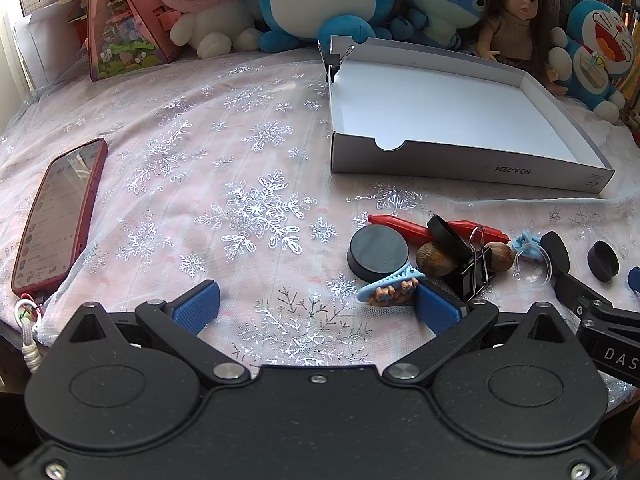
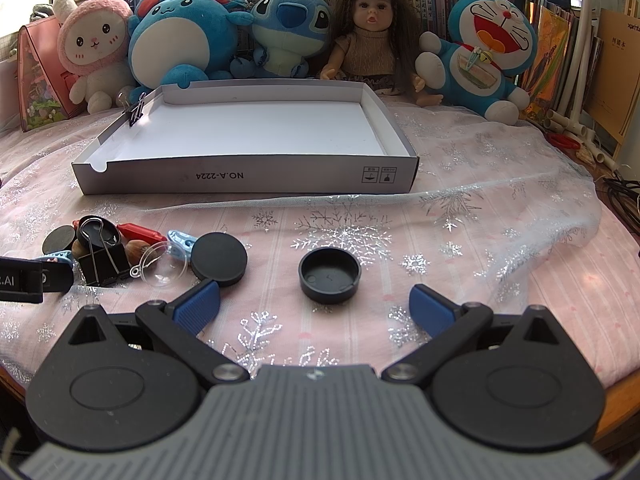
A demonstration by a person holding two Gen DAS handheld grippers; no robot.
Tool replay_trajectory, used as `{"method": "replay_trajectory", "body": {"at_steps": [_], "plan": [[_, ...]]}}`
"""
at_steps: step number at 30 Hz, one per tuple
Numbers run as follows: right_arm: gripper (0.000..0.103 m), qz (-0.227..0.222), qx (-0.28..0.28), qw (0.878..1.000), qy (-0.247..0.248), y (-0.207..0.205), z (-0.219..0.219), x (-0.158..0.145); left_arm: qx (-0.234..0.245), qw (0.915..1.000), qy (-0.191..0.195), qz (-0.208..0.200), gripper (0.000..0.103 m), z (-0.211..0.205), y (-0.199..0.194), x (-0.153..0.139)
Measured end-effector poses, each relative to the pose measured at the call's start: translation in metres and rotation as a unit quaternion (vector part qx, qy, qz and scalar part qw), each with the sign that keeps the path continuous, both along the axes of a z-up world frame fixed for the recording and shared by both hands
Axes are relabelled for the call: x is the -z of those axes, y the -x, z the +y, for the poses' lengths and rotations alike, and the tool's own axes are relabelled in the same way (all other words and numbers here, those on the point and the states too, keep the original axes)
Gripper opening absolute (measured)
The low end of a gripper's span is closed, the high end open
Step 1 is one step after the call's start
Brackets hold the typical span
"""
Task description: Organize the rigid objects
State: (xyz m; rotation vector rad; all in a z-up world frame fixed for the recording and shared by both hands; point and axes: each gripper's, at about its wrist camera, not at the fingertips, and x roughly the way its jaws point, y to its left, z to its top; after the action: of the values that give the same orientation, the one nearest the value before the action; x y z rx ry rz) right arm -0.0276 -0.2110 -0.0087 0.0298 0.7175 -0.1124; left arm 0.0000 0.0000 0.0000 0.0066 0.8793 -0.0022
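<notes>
Two hand-held grippers hover low over a bench draped in pink cloth with silver snowflakes. In the right wrist view, the right gripper (image 2: pixel 314 308) has its blue-padded jaws spread wide and empty, with a small round black plastic cap (image 2: pixel 329 275), lying open side up, just ahead at twelve o'clock, almost centred between them. Beyond it, still at twelve o'clock, sits the shallow white cardboard box lid (image 2: pixel 248 176), holding nothing apart from a black binder clip (image 2: pixel 136 114) clamped on its left wall. At ten o'clock lies a cluster of loose items: a flat black disc (image 2: pixel 218 258), a clear plastic suction cup (image 2: pixel 162 266), a large black binder clip (image 2: pixel 100 256), brown nuts and a red plastic piece. In the left wrist view, the left gripper (image 1: pixel 318 304) also has its jaws spread and empty; its right pad sits against a light blue hair claw clip (image 1: pixel 390 286) at two o'clock, with a thick black puck (image 1: pixel 378 252) just behind. A red-cased phone (image 1: pixel 60 216) lies at nine o'clock. The likely step is picking up the cap with the right gripper. To do it well, ease forward until the cap's rim sits squarely between the pads, lower until the tips nearly brush the cloth, then close gently across its widest part, since the smooth wall could slip and the thin cloth could bunch up.
</notes>
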Motion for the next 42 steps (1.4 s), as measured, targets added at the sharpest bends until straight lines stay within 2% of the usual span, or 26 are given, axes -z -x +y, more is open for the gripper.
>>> {"method": "replay_trajectory", "body": {"at_steps": [42], "plan": [[0.103,0.002,-0.008,1.000,0.002,-0.0016,-0.0005,-0.0028,0.016,0.9999,-0.001,-0.001,0.103,0.0058,0.0018,0.0004]]}}
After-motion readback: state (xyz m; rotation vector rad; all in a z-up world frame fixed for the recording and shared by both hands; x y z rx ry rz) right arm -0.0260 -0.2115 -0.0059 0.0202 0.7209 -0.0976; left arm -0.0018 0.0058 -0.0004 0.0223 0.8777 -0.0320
